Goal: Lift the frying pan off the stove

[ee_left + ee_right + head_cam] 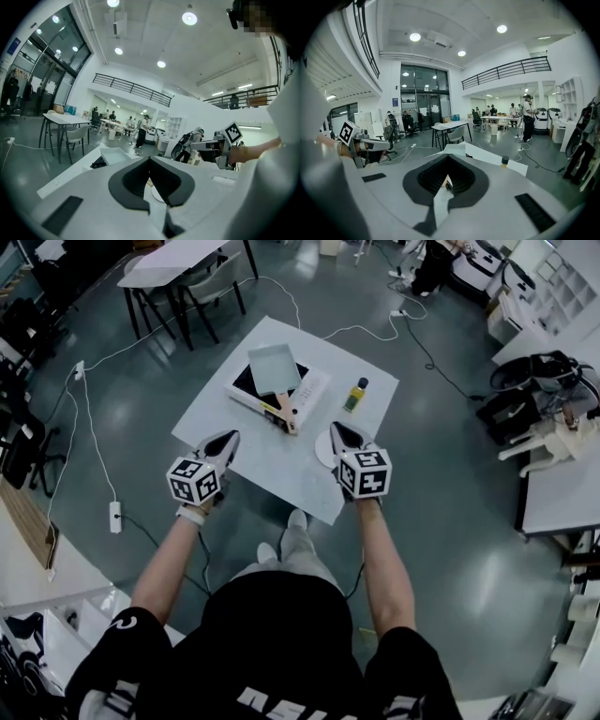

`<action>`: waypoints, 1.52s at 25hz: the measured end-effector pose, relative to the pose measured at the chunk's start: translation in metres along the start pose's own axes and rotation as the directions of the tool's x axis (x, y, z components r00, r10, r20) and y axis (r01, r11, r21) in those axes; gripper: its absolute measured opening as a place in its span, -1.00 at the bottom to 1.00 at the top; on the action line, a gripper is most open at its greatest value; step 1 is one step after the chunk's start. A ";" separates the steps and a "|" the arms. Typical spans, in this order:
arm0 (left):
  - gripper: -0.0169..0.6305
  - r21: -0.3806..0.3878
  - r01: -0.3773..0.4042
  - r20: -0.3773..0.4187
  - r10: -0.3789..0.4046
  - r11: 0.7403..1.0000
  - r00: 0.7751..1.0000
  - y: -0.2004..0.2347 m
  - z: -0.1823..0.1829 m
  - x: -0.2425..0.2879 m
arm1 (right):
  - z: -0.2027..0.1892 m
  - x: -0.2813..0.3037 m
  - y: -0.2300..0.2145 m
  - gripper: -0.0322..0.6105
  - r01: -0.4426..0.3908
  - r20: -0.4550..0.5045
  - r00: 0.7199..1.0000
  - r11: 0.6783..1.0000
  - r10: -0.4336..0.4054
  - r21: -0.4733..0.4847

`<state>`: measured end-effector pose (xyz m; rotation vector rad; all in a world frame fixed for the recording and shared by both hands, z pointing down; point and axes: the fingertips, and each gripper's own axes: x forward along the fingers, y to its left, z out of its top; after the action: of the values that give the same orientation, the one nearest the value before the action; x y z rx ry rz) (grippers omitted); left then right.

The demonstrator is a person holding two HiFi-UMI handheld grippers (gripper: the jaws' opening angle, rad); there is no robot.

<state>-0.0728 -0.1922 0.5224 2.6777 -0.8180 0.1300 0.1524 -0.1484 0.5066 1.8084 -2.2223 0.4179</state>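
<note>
Grey workshop floor (450, 484) lay around a white table (272, 470); the frying pan (274, 368) sat on the stove (246, 382), and we held both grippers clenched on nothing.

Our left gripper (228, 439) hung over the table's near left edge. Our right gripper (336, 430) hung over its near right edge, above a white plate (323, 450). Each had its jaws pressed together with nothing between them. We saw that the pan was square and pale and rested on the black-topped stove toward the table's far corner. Its wooden handle (284, 412) pointed back toward the near edge, well apart from both grippers. A yellow bottle (355, 395) with a dark cap stood upright near the right edge, just beside the stove.
</note>
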 end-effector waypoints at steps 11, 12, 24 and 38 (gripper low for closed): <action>-0.95 0.016 -0.062 0.033 0.062 0.998 0.998 0.030 0.041 0.051 | 0.028 0.063 -0.041 -0.92 -0.076 0.013 0.997 0.997 0.076 -0.004; -0.95 0.015 -0.065 0.035 0.064 0.998 0.997 0.032 0.043 0.057 | 0.028 0.068 -0.047 -0.92 -0.080 0.011 0.997 0.997 0.080 -0.003; -0.95 -0.013 -0.092 0.012 0.092 0.996 0.996 0.052 0.040 0.107 | 0.030 0.123 -0.089 -0.92 -0.145 -0.007 0.989 0.989 0.146 0.021; -0.95 -0.046 -0.104 -0.016 0.104 0.994 0.995 0.062 0.021 0.130 | 0.017 0.163 -0.095 -0.92 -0.220 -0.071 0.973 0.975 0.221 0.019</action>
<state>0.0001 -0.3156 0.5446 2.5885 -0.9447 0.1517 0.2126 -0.3206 0.5563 1.5291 -2.3822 0.5300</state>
